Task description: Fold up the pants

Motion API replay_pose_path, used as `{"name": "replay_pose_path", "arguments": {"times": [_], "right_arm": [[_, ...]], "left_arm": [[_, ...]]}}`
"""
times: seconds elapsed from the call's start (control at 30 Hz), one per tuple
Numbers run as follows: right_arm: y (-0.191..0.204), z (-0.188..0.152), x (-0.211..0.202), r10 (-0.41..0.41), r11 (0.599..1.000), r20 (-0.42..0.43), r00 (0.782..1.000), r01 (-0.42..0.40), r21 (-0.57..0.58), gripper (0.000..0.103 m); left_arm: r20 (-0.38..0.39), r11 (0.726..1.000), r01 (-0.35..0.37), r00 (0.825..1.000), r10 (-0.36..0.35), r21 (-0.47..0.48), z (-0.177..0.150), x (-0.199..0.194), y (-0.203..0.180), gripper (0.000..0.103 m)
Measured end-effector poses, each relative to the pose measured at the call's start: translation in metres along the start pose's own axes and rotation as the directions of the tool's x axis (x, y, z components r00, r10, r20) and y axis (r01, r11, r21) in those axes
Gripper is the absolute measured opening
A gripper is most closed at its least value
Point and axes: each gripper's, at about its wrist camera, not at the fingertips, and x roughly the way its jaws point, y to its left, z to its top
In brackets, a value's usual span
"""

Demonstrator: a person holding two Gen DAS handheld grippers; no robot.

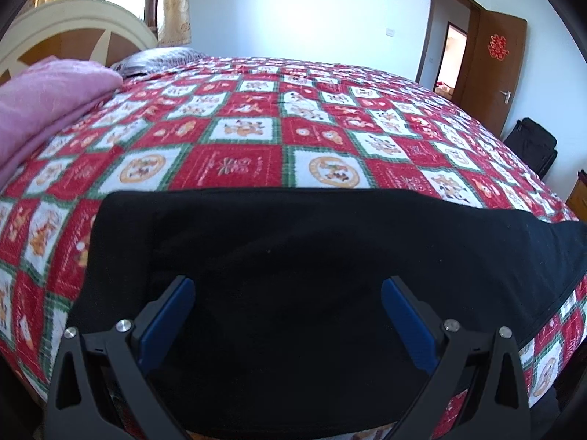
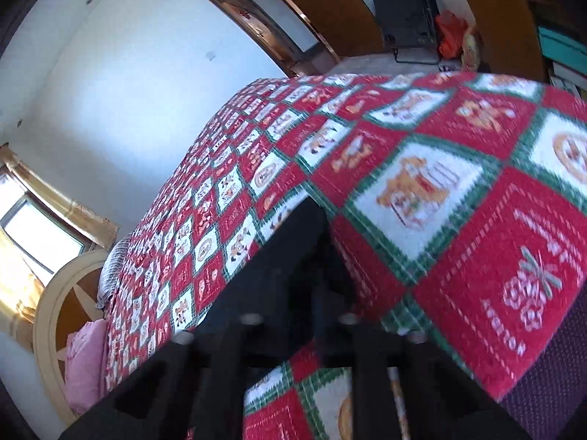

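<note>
Black pants [image 1: 293, 256] lie flat across the near side of a bed with a red, white and green patchwork quilt [image 1: 256, 128]. My left gripper [image 1: 288, 286] is open, its blue-padded fingers [image 1: 172, 315] spread wide just above the pants near the bed's front edge. In the right wrist view, tilted and blurred, my right gripper [image 2: 312, 256] is shut on the end of the black pants [image 2: 279, 256] and holds it over the quilt [image 2: 458, 201]. Its fingertips are hidden in the dark fabric.
A folded pink blanket [image 1: 44, 99] lies at the left by the cream headboard [image 1: 73, 22], with a striped pillow [image 1: 161, 57] behind. A brown door [image 1: 495, 69] and a black bag [image 1: 532, 146] stand at the right past the bed's edge.
</note>
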Motion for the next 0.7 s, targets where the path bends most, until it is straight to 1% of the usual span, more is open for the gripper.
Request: {"name": "replay_pose_path", "arguments": {"times": [0.03, 0.07, 0.1, 0.17, 0.23, 0.27, 0.3, 0.33, 0.37, 0.43, 0.5, 0.53, 0.57, 0.63, 0.7], "right_arm": [[0.005, 0.001, -0.005, 0.023, 0.999, 0.026, 0.999, -0.022, -0.033, 0.008], [0.011, 0.001, -0.010, 0.028, 0.997, 0.059, 0.998, -0.024, -0.079, 0.008], [0.011, 0.000, -0.010, 0.003, 0.996, 0.057, 0.998, 0.002, -0.085, 0.008], [-0.004, 0.000, -0.002, -0.035, 0.999, 0.006, 0.999, 0.035, -0.036, 0.008], [-0.019, -0.002, 0.003, -0.086, 0.996, -0.016, 0.996, 0.086, -0.023, 0.008], [-0.024, -0.002, 0.002, -0.094, 0.995, -0.023, 0.995, 0.094, -0.018, 0.009], [-0.031, -0.003, -0.001, -0.103, 0.995, -0.021, 0.994, 0.103, -0.001, 0.013], [-0.036, -0.002, -0.006, -0.115, 0.993, -0.003, 0.993, 0.115, 0.008, 0.019], [-0.040, 0.000, -0.014, -0.132, 0.991, 0.017, 0.991, 0.132, 0.007, 0.021], [-0.043, 0.005, -0.025, -0.173, 0.985, 0.059, 0.983, 0.172, 0.009, 0.022], [-0.041, 0.010, -0.033, -0.161, 0.987, 0.095, 0.982, 0.162, 0.003, 0.022], [-0.038, 0.011, -0.036, -0.145, 0.989, 0.105, 0.984, 0.146, -0.010, 0.022], [-0.030, 0.011, -0.037, -0.109, 0.992, 0.110, 0.988, 0.115, -0.044, 0.022], [-0.014, 0.010, -0.033, -0.062, 0.992, 0.093, 0.994, 0.072, -0.103, 0.022], [0.006, 0.005, -0.018, -0.020, 0.986, 0.039, 0.999, 0.026, -0.164, 0.022]], "left_arm": [[0.000, 1.000, 0.000, 1.000, 0.000, -0.002, -0.001, 0.000, 0.001, 0.103], [0.002, 1.000, -0.002, 1.000, 0.002, -0.001, -0.002, 0.000, 0.001, 0.103], [0.004, 1.000, -0.002, 1.000, 0.002, -0.001, -0.002, 0.000, 0.001, 0.103], [0.003, 1.000, -0.002, 1.000, 0.002, -0.001, -0.002, 0.001, 0.002, 0.103], [0.004, 1.000, -0.004, 1.000, 0.004, 0.003, -0.002, 0.001, 0.002, 0.103], [0.004, 1.000, -0.003, 1.000, 0.003, 0.004, -0.002, 0.000, 0.002, 0.103], [0.003, 1.000, -0.002, 1.000, 0.002, 0.004, -0.002, 0.000, 0.002, 0.103], [0.003, 1.000, -0.005, 1.000, 0.005, 0.004, -0.002, 0.000, 0.002, 0.103], [0.004, 1.000, -0.009, 1.000, 0.009, 0.004, -0.002, 0.000, 0.002, 0.103], [0.009, 1.000, -0.020, 1.000, 0.020, 0.004, -0.001, -0.001, 0.004, 0.103], [0.019, 1.000, -0.025, 0.999, 0.025, -0.002, 0.000, -0.003, 0.006, 0.103], [0.025, 1.000, -0.027, 0.999, 0.027, -0.007, 0.001, -0.004, 0.008, 0.103], [0.027, 1.000, -0.029, 0.999, 0.029, -0.011, 0.001, -0.004, 0.010, 0.103], [0.021, 0.999, -0.035, 0.999, 0.036, -0.015, 0.000, -0.001, 0.011, 0.103], [0.018, 0.999, -0.042, 0.999, 0.042, -0.009, -0.002, 0.001, 0.012, 0.103]]}}
